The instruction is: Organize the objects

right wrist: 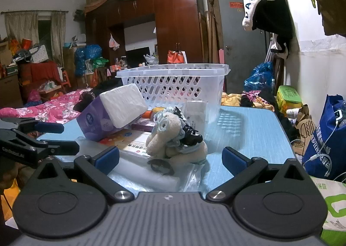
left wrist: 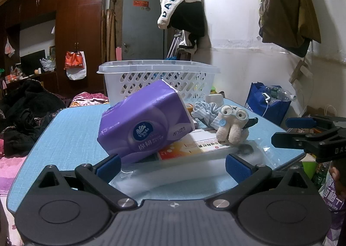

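Tissue pack (left wrist: 142, 120) leans on table (left wrist: 71, 129); L gripper (left wrist: 173, 167) & R gripper (right wrist: 170, 160) level, fingers wide, prob. touching nothing.

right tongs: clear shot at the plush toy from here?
Probably yes. The right tongs are open, and the plush toy lies straight ahead between the fingers, nothing in front of it. A black hair clip rests against it and might get grabbed along.
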Demonstrator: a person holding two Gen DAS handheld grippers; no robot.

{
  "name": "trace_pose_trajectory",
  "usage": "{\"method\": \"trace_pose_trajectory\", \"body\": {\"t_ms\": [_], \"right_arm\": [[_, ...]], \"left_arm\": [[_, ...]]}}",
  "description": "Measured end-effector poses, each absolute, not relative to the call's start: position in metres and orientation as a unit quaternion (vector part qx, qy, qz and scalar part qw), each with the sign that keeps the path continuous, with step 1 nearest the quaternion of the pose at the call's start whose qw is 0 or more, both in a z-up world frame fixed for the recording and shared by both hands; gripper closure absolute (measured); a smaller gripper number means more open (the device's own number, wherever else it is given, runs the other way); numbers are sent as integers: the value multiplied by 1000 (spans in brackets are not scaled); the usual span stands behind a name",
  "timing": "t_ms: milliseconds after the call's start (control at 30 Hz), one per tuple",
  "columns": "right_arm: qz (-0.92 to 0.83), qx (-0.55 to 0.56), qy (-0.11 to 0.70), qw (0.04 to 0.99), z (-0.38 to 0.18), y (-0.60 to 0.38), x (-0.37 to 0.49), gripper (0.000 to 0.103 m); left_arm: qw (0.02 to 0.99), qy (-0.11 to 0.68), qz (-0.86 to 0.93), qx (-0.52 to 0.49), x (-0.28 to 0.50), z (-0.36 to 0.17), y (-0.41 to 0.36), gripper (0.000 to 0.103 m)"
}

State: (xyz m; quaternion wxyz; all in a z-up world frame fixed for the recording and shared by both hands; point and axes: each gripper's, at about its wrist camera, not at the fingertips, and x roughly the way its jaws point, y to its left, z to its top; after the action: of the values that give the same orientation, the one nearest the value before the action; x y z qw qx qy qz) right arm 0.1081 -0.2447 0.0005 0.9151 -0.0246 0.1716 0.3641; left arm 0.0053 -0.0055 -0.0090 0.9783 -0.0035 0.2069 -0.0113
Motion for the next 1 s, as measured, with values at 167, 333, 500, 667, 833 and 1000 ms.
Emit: {"method": "trace_pose_trajectory", "body": {"t_ms": [167, 333, 500, 667, 833, 1000], "right_arm": [[364, -26, 172, 915, 0, -245, 107, 0], [363, -26, 173, 915, 0, -244, 107, 0], [362, -28, 177, 915, -1, -245, 109, 0], [361, -28, 178, 915, -1, -246, 110, 0], [361, -28, 179, 915, -1, -246, 110, 0], [361, -28, 179, 915, 0, -246, 110, 0]], "left_arm": [[978, 209, -11, 1, 5, -10, -7, 0], [978, 208, -10, 0, 5, -9, -6, 0], [978, 208, -9, 1, 5, -9, -6, 0], [978, 208, -10, 3, 5, -9, -7, 0], [978, 208, -10, 3, 5, -9, -7, 0], [978, 208, -9, 4, 6, -9, -7, 0]]}}
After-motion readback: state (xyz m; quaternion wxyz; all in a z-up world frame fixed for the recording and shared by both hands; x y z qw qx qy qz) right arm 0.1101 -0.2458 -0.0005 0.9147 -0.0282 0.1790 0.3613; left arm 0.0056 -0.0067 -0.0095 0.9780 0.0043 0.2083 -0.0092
